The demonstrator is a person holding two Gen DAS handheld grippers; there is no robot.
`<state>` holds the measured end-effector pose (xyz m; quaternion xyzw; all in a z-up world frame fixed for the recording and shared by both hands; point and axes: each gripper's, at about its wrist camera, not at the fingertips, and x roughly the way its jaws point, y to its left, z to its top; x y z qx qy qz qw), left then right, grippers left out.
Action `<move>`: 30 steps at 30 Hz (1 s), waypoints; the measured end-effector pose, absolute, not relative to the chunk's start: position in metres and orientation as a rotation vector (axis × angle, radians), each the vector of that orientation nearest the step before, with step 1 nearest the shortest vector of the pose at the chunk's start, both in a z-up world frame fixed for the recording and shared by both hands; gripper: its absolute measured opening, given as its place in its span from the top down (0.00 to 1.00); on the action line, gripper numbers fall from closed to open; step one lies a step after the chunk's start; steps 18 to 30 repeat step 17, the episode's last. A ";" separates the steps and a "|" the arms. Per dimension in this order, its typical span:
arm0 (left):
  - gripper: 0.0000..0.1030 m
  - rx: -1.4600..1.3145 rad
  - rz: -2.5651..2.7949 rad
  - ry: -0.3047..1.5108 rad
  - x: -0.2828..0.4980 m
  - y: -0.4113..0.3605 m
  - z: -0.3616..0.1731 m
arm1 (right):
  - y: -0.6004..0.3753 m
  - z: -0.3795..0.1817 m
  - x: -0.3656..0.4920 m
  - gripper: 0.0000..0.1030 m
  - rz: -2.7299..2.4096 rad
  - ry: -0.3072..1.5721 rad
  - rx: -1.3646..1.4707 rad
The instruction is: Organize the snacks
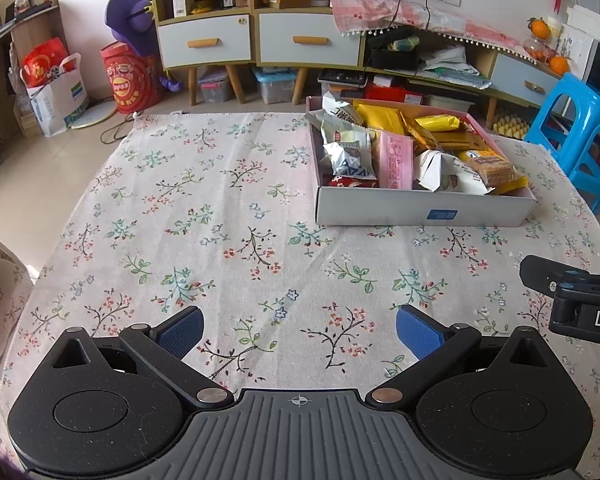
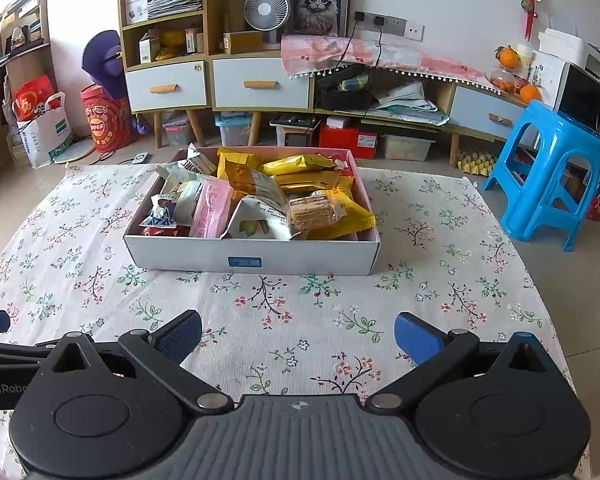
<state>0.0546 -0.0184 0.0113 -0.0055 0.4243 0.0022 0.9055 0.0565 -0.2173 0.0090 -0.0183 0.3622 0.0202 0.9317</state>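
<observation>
On floral tablecloth; cluttered cabinets behind

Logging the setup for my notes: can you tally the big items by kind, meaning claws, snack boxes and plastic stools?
Claws: 2, the left claw and right claw, both open
Snack box: 1
Blue stool: 1
Total: 4

floral cloth, white box, blue stool

Bright, even daylight, soft faint shadows, sharp focus throughout, strong fisheye bending and dark vignetted corners.
</observation>
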 end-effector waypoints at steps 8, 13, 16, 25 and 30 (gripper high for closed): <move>0.00 -0.009 0.002 0.877 0.054 -0.021 0.012 | -0.218 0.009 0.055 0.09 0.043 0.740 -0.039; 0.00 -0.002 0.004 0.875 0.053 -0.022 0.014 | -0.218 0.009 0.055 0.09 0.044 0.741 -0.039; 0.00 0.005 -0.002 0.877 0.053 -0.024 0.014 | -0.218 0.009 0.055 0.09 0.045 0.741 -0.040; 0.00 0.006 -0.007 0.879 0.053 -0.024 0.014 | -0.218 0.009 0.055 0.09 0.044 0.741 -0.040; 0.00 0.006 -0.007 0.879 0.053 -0.024 0.014 | -0.218 0.009 0.055 0.09 0.044 0.741 -0.040</move>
